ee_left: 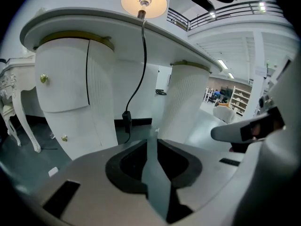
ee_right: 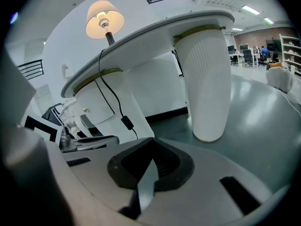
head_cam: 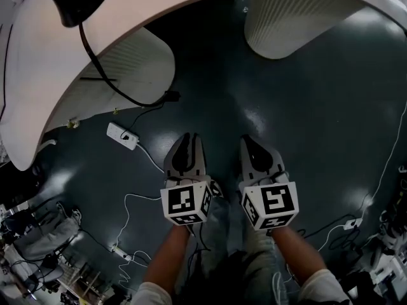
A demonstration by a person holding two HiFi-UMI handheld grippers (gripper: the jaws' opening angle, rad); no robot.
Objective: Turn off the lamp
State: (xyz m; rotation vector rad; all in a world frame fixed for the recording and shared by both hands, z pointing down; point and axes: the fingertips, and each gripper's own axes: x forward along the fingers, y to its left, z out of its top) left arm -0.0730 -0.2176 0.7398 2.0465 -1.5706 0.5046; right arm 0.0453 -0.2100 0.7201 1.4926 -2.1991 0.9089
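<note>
The lamp (ee_left: 143, 1) is lit and stands on the white curved table (ee_left: 94, 20). It also shows in the right gripper view as the lamp (ee_right: 104, 19), and from above as a dark shade (head_cam: 82, 2). Its black cord (head_cam: 102, 75) hangs over the table edge to an inline switch (head_cam: 170, 96) near the floor, which is also seen as the switch (ee_left: 126, 117) and the switch (ee_right: 127, 122). My left gripper (head_cam: 189, 138) points at it from some way off, its jaws slightly apart with nothing between them (ee_left: 151, 138). My right gripper (head_cam: 250, 142) is alongside, jaws together and empty (ee_right: 153, 142).
Two ribbed white table legs (head_cam: 137, 62) (head_cam: 286, 24) stand on the dark floor. A white power strip (head_cam: 122, 135) lies left of the grippers, with thin cables trailing. Cluttered gear (head_cam: 38, 234) sits at the lower left. A white carved side table (ee_left: 11, 98) stands at the left.
</note>
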